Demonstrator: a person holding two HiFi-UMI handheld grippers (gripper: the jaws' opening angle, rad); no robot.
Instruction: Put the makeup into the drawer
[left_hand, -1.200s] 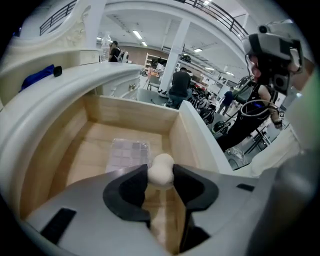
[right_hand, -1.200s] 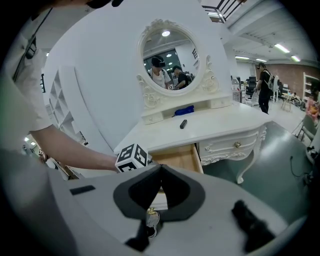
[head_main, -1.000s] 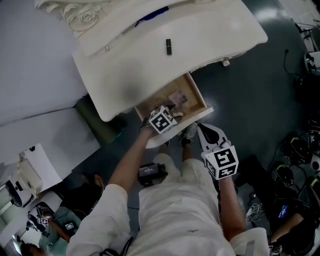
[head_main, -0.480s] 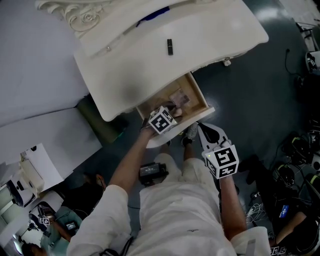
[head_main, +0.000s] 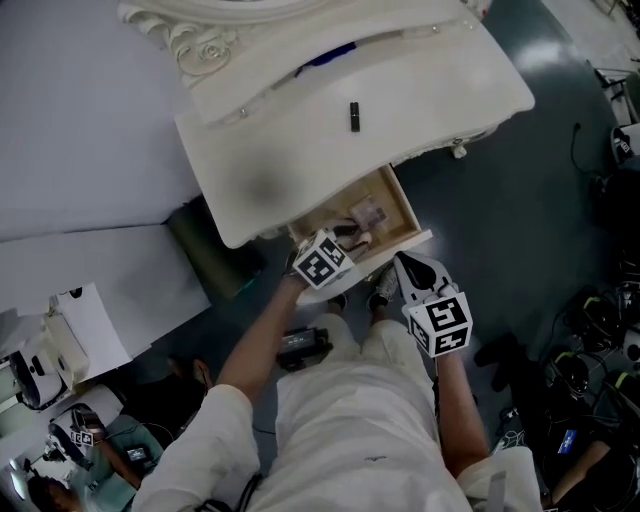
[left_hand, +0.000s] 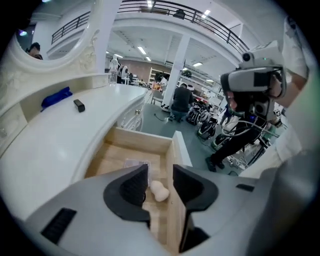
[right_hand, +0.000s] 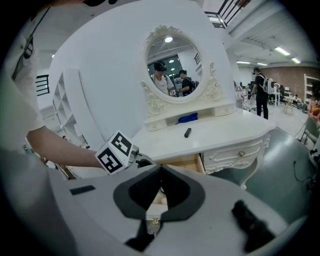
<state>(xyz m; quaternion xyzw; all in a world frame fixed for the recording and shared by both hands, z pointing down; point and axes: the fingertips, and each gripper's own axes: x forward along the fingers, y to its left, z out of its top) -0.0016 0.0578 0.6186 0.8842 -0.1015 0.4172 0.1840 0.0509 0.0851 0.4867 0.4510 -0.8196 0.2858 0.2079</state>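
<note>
Dressing table (head_main: 440, 70), white, carved; drawer (head_main: 405, 203), wood-lined, drawn open under the table's front edge; left gripper (left_hand: 160, 171), held above the drawer, jaws narrowly apart and just lately closing, nothing pressed between them; right gripper (right_hand: 161, 172), jaws together, empty, kept near the drawer front; clear packet (left_hand: 135, 162) and beige makeup sponge (left_hand: 159, 190), laid on the drawer floor; small black makeup tube (head_main: 354, 116), left on the tabletop, well apart from the drawer; judged light, rigid, smooth, liable to roll; best taken across its middle.
</note>
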